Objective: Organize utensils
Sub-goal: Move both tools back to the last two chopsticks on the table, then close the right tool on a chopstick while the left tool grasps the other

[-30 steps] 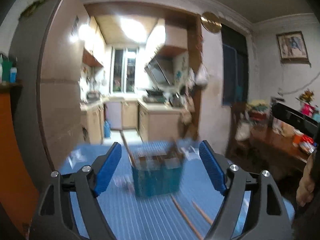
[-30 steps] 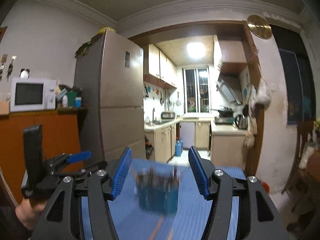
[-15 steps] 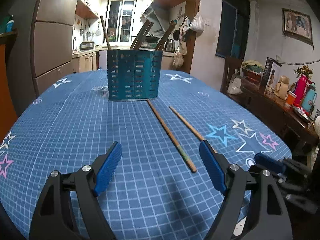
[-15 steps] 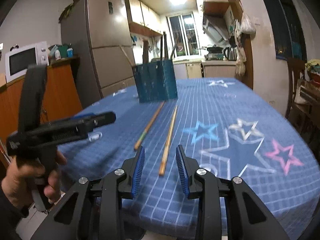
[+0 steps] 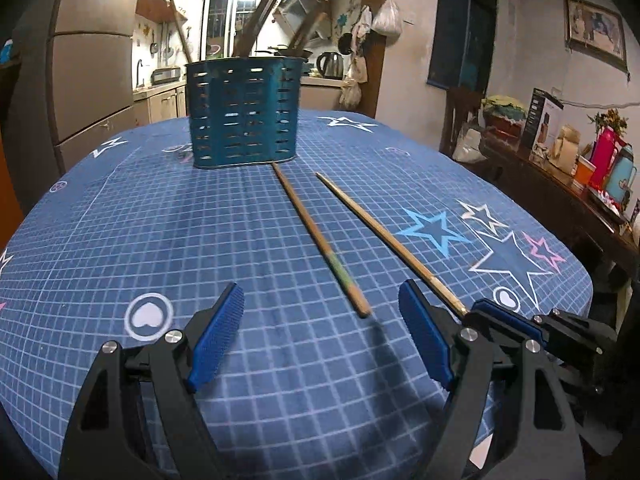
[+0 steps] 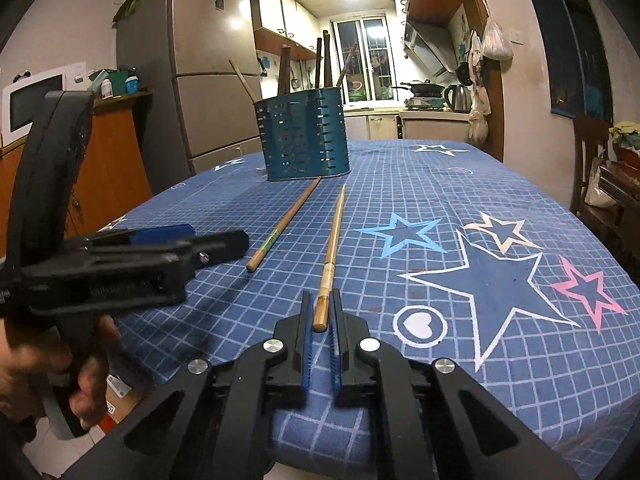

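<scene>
A teal perforated utensil holder (image 5: 243, 114) (image 6: 303, 140) stands at the far side of the blue star-patterned table (image 5: 160, 220) with several sticks in it. Two wooden chopsticks lie in front of it: a left chopstick (image 5: 320, 240) (image 6: 286, 222) and a right chopstick (image 5: 384, 236) (image 6: 333, 240). My right gripper (image 6: 320, 314) has its jaws narrowed around the near end of the right chopstick, at the table's near edge. My left gripper (image 5: 320, 336) is wide open and empty, low over the table, just short of the left chopstick's near end.
A fridge (image 6: 208, 80) and an orange cabinet with a microwave (image 6: 32, 100) stand to the left. A sideboard with boxes and bottles (image 5: 568, 152) is on the right. The kitchen lies behind the table.
Both grippers dropped from facing the room to low over the table and moved toward the chopsticks. My right gripper's jaws closed in around the right chopstick's near end.
</scene>
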The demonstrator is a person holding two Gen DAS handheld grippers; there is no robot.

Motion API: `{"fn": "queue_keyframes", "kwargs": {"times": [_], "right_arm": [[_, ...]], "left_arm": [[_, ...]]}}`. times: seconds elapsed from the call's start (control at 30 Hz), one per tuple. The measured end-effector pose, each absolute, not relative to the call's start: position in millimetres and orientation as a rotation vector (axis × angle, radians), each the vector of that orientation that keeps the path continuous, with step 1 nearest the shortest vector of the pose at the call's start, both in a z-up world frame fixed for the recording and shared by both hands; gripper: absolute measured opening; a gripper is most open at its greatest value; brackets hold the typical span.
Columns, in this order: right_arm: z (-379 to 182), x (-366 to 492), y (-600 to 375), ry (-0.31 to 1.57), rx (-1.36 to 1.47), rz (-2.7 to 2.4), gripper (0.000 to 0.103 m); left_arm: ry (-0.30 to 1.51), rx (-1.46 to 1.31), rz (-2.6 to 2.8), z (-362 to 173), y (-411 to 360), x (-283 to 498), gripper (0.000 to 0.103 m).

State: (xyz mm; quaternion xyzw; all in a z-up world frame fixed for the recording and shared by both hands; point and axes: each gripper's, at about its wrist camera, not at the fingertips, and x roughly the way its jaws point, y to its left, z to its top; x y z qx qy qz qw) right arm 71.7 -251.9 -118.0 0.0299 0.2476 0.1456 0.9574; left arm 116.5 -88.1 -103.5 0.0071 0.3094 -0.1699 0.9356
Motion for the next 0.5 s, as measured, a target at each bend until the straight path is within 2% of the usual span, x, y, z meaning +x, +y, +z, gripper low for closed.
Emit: {"fn": "queue_keyframes", "kwargs": {"times": [0.27,0.37,0.5], "right_arm": [[-119,71,-258,0.497,0.071,0.311,0.009],[-119,72,-259,0.494,0.075,0.317,0.009],[-119,71,-260,0.492,0.079,0.323,0.009]], "left_arm": [[0.646,0.027,-0.369,-112,-105,119,0.043],[0.642,0.026,-0.369,-112,-108,119,0.038],[0.65,0.026,-0.356,-115,-111,119,0.018]]}}
